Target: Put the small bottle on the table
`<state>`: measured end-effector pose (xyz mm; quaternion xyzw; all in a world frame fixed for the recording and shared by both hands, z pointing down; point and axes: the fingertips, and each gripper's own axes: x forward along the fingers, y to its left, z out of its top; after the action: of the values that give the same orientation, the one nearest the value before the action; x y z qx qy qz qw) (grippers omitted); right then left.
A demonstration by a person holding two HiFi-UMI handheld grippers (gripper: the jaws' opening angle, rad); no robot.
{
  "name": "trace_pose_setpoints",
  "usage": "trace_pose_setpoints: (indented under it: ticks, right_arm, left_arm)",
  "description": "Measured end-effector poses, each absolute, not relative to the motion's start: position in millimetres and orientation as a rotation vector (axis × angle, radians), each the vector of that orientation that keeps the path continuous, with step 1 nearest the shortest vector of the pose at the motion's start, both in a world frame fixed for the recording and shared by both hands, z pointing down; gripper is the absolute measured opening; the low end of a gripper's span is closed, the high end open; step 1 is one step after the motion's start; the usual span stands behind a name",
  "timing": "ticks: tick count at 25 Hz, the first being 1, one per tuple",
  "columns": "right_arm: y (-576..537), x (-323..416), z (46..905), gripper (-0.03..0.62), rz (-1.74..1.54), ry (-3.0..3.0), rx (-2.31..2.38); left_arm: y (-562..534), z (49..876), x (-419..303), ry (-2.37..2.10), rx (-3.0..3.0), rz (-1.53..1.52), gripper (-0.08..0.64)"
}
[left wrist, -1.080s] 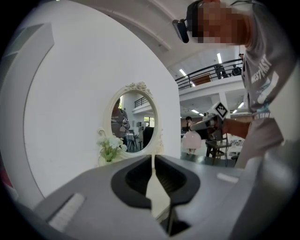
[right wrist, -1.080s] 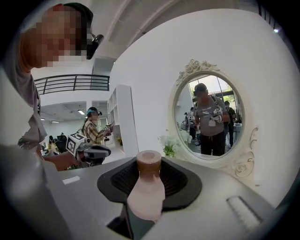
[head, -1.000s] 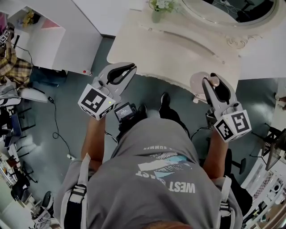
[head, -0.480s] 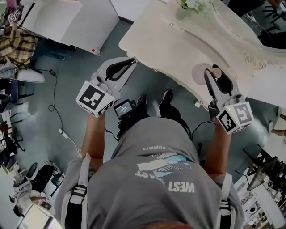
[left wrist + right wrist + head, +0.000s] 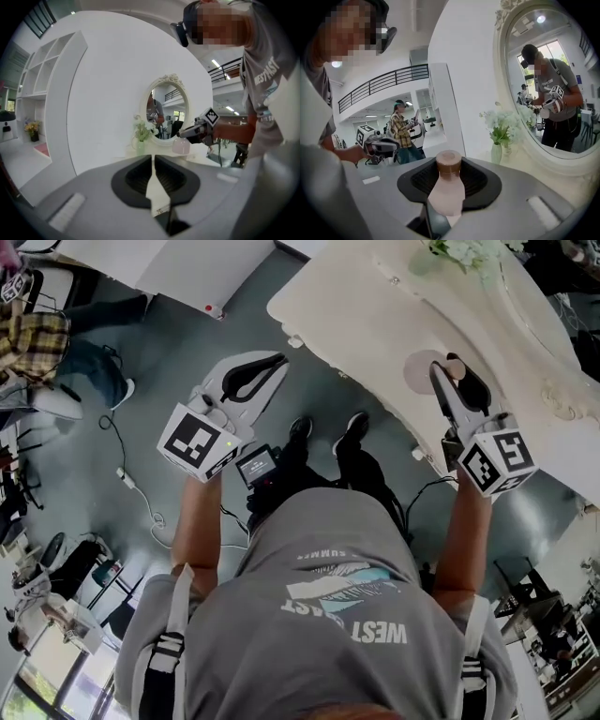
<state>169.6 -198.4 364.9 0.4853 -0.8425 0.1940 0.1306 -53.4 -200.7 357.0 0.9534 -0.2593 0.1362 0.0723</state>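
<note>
Starting at the left: the left gripper (image 5: pixel 277 362) hangs out over the grey floor (image 5: pixel 187 343), short of the table's edge. Its jaws are pressed together with nothing between them, so it's a spectator for now.

Moving across to the table (image 5: pixel 366 306), a pale, carved dressing table. A vase of flowers (image 5: pixel 499 149) and an oval mirror (image 5: pixel 553 84) stand at the back, well away from the action.

And at the right, the right gripper (image 5: pixel 450 367) is the busy one! Its jaws are clamped on the small bottle (image 5: pixel 446 190), just under the brown cap, and the rounded pink body hangs below. The bottle sits over the tabletop near the front edge. Whether its base touches the surface, I can't tell from here.

How will it handle? It looks light, and stiff enough to take this pinch without giving. The surface looks smooth, though, so it could be slippery. Gripped high on the neck, the bulbous body could swing or tip. That neck hold does leave the base free. I'd want it lowered upright and flat before those jaws open, because a rounded bottle released on a tilt may roll towards the edge.
</note>
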Motion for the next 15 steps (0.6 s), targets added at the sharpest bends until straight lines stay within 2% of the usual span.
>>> trace_pose_setpoints:
  ticks: [15]
  right_arm:
    - [-261.3, 131.2, 465.5, 0.143, 0.65, -2.44, 1.186]
  left_arm:
    - [-209.6, 433.0, -74.0, -0.833, 2.705, 0.492, 0.02]
